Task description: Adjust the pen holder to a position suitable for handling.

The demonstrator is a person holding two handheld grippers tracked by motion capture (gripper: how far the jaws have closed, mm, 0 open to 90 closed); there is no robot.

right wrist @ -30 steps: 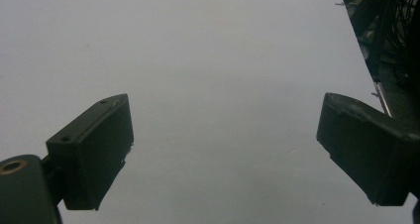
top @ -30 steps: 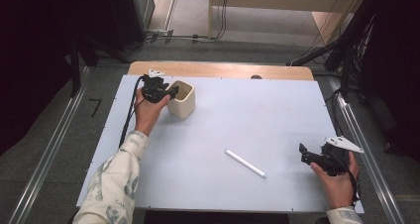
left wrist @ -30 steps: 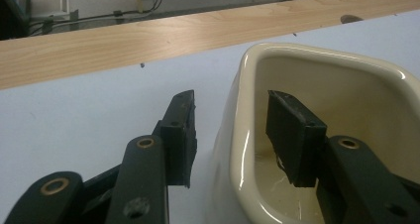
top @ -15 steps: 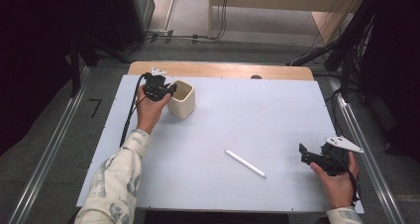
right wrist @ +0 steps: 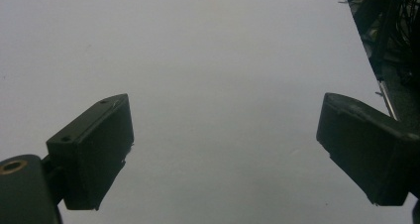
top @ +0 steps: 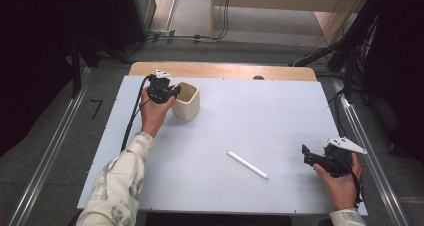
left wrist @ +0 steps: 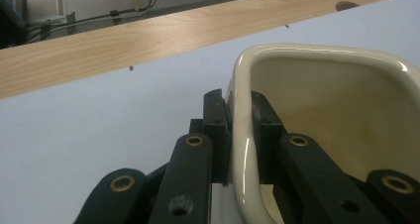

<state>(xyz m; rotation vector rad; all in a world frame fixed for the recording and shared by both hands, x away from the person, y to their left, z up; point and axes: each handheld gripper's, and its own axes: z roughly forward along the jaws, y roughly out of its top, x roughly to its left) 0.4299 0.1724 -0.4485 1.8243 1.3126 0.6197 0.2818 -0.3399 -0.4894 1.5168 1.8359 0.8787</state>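
Observation:
A cream square cup [top: 187,100] stands upright at the back left of the white table. My left gripper [top: 174,91] is shut on its left wall. In the left gripper view one jaw is outside and one inside the cup's rim [left wrist: 242,110], pinching it at my left gripper [left wrist: 241,130]. A white pen-like stick [top: 247,164] lies flat near the table's middle front. My right gripper [top: 306,153] rests at the front right, to the right of the stick. Its jaws stand wide apart in the right gripper view, my right gripper [right wrist: 225,154] open over bare table.
The white table top [top: 260,121] has a wooden strip [top: 225,71] along its far edge. Metal rails [top: 47,156] run down both sides on the floor. Cables and dark equipment [top: 370,46] stand at the back right.
The left hand and gripper shifted slightly on the cup's wall, and the cup barely moved. The right gripper and the stick stayed put.

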